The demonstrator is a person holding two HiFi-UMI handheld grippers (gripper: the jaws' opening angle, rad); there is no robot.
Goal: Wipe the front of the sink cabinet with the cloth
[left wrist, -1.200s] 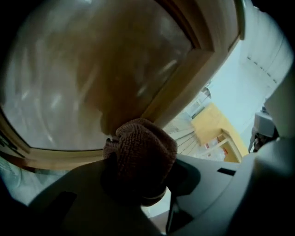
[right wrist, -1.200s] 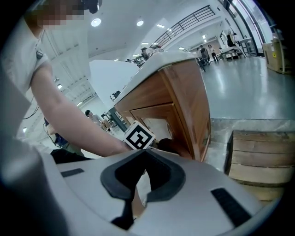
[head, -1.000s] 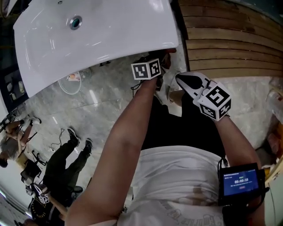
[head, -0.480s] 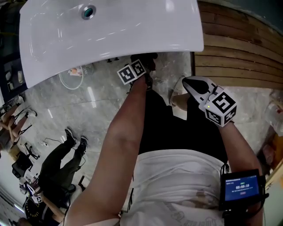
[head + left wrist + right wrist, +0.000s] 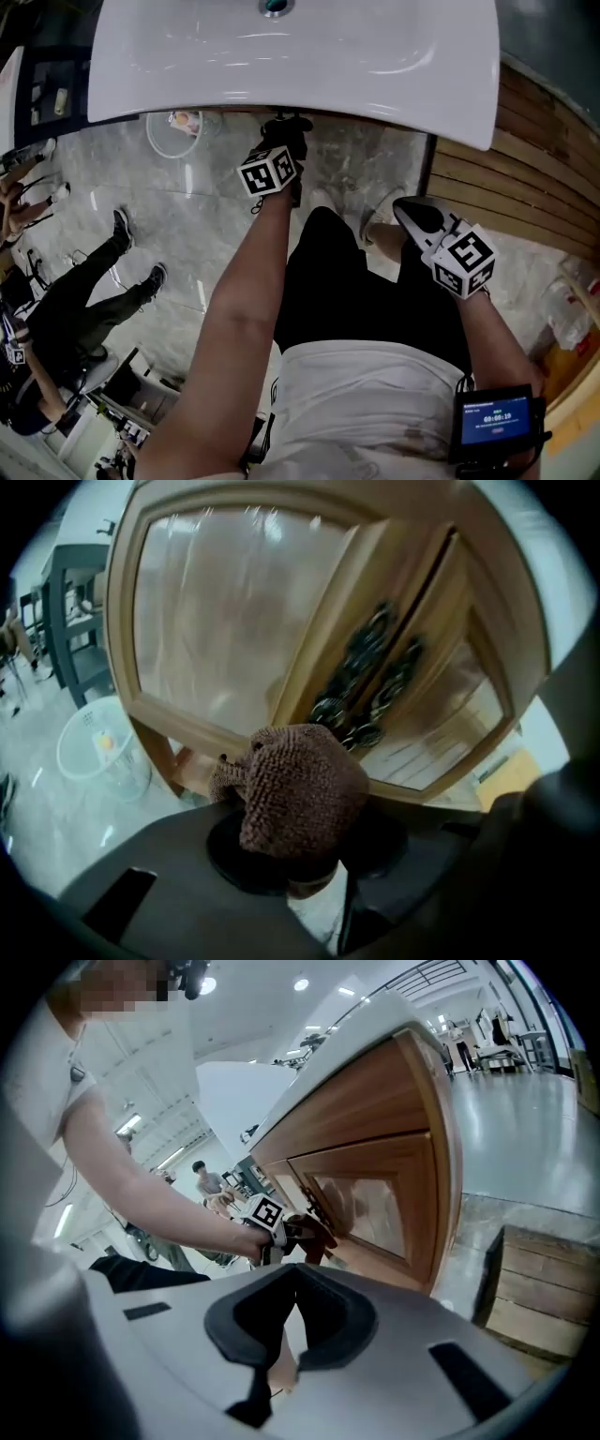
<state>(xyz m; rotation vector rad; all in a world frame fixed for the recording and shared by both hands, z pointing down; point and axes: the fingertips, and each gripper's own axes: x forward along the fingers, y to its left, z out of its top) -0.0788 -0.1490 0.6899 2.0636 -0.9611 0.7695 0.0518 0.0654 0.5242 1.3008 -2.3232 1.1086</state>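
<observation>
My left gripper reaches under the rim of the white sink, shut on a brown knitted cloth. The cloth bulges out over the jaws, close to the wooden cabinet front with its glass-paned doors and dark metal handles. I cannot tell whether the cloth touches the door. My right gripper hangs back by the person's legs, shut and empty. The right gripper view shows the left gripper with the cloth at the cabinet doors.
A clear plastic basket stands on the marble floor left of the cabinet. Slatted wooden boards lie to the right, and a wooden crate sits low by the cabinet's end. A person stands at the left.
The left gripper with the cloth has slid left along the cabinet front under the sink. The head view has swung with it. The right gripper has stayed by the legs.
</observation>
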